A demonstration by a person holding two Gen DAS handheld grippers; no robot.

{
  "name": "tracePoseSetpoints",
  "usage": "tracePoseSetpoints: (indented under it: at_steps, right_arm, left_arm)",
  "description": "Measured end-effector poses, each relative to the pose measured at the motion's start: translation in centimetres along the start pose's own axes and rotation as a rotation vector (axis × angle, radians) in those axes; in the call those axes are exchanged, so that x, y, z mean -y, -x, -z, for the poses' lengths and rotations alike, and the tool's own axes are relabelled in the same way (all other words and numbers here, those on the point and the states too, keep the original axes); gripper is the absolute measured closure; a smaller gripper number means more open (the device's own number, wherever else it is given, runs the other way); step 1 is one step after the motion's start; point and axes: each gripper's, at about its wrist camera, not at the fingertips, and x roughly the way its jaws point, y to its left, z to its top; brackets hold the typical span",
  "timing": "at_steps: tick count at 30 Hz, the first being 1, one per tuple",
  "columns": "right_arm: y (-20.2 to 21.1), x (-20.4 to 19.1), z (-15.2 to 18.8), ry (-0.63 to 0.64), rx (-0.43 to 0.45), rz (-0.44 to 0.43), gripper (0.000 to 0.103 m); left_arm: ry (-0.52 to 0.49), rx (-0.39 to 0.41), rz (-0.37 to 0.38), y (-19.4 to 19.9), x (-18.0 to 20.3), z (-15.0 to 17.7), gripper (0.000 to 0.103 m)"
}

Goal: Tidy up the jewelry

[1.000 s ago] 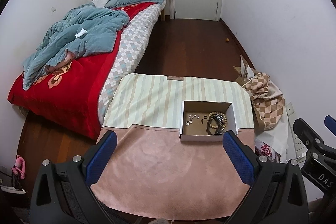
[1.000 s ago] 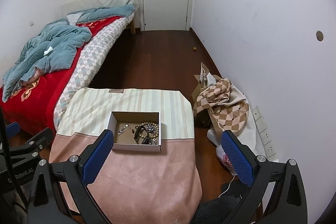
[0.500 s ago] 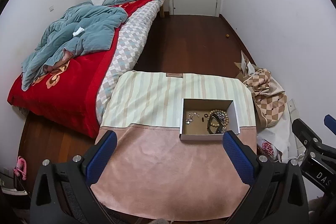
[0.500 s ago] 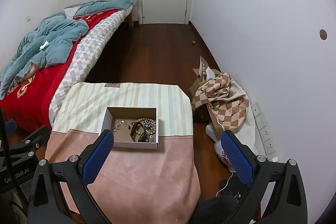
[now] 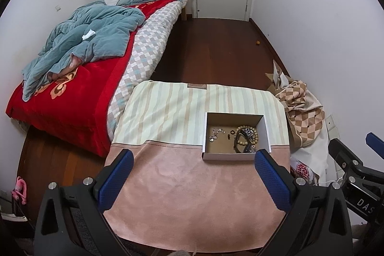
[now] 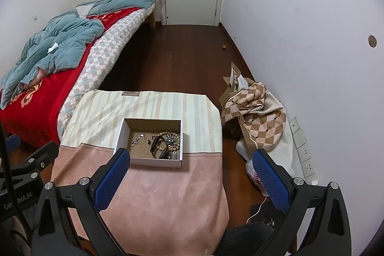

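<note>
- Left tongs (image 5: 192, 167): spread wide, blue pads far apart, nothing between them, touching nothing. Held above the near pink part of the surface (image 5: 182, 196).
- Right tongs (image 6: 190, 167): also spread wide, empty, no contact. In the right wrist view the left pad (image 6: 112, 180) overlaps the near left corner of the box; can't tell height above it.
- Each tongs shows at the edge of the other view: right one at far right of the left wrist view, left one at far left of the right wrist view.
- Cardboard box (image 5: 236, 156): open top, sits on the surface toward its right side, straddling the seam between striped and pink cloth.
- Jewelry inside the box: wooden bead bracelet (image 5: 247, 136) at right, black band (image 5: 238, 143) lying across it, silver chain piece (image 5: 216, 133) at left, small dark bits between. More shiny pieces by the bracelet, too small to name.
- Bed (image 5: 79, 92) left of the surface, red cover, blue quilt bunched on it.
- Checkered cloth pile (image 6: 259, 116) on the floor right of the surface, by the wall.
</note>
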Motion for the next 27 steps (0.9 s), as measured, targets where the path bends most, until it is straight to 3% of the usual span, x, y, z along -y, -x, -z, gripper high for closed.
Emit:
tracePoseSetpoints:
  at_steps: [27]
  right_arm:
    - [0.44,0.00,0.09,0.005,0.009,-0.004,0.000]
  left_arm:
    - [-0.003,0.009,0.008,0.31,0.38,-0.13,0.000]
